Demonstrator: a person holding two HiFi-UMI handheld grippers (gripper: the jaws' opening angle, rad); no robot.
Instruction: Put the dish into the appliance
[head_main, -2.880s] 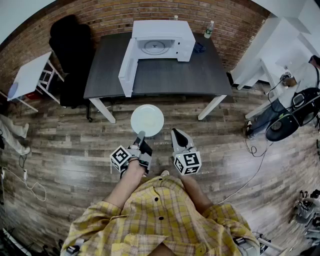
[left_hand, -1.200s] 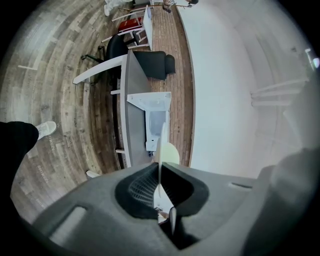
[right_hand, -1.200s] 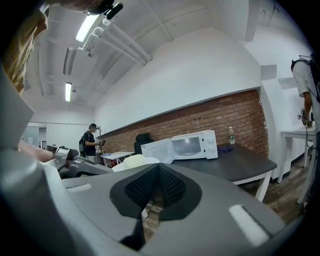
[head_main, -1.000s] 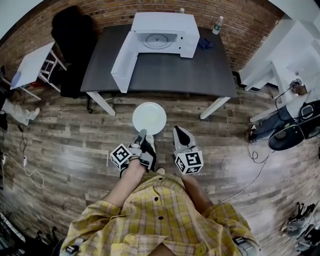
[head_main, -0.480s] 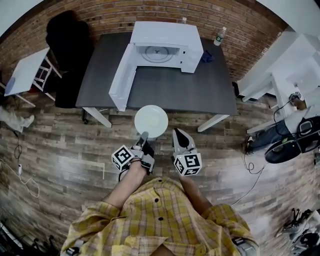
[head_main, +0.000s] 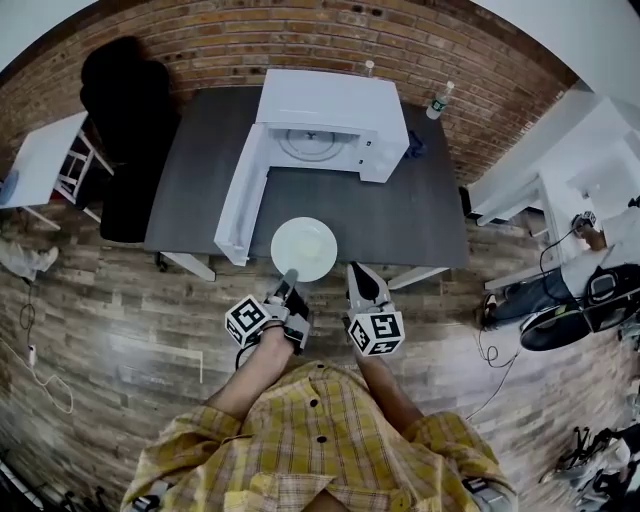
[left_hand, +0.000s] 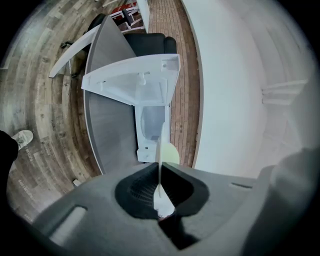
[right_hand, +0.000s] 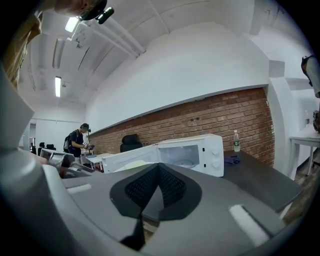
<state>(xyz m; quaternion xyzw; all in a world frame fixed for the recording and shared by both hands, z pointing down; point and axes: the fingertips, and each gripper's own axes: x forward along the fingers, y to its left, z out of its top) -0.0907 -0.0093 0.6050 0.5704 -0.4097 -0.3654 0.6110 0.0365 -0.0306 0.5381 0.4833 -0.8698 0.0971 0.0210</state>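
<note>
A white round plate (head_main: 304, 248) is held level by its near rim in my left gripper (head_main: 287, 281), which is shut on it, and hangs over the front edge of the dark table (head_main: 410, 215). In the left gripper view the plate (left_hand: 160, 155) shows edge-on between the pads. The white microwave (head_main: 330, 118) stands at the back of the table with its door (head_main: 240, 205) swung open to the left and its turntable showing. My right gripper (head_main: 361, 283) is shut and empty just right of the plate; the right gripper view shows the microwave's (right_hand: 192, 151) open cavity ahead.
A black chair (head_main: 120, 110) and a white side table (head_main: 40, 160) stand to the left. A water bottle (head_main: 440, 100) and a blue cloth (head_main: 415, 146) lie right of the microwave. White furniture and cables fill the right side. A person (right_hand: 79, 141) stands far off.
Both grippers and the plate have come closer to the table. The plate, earlier over the floor, now hangs over the table's front edge. The grip has not changed.
</note>
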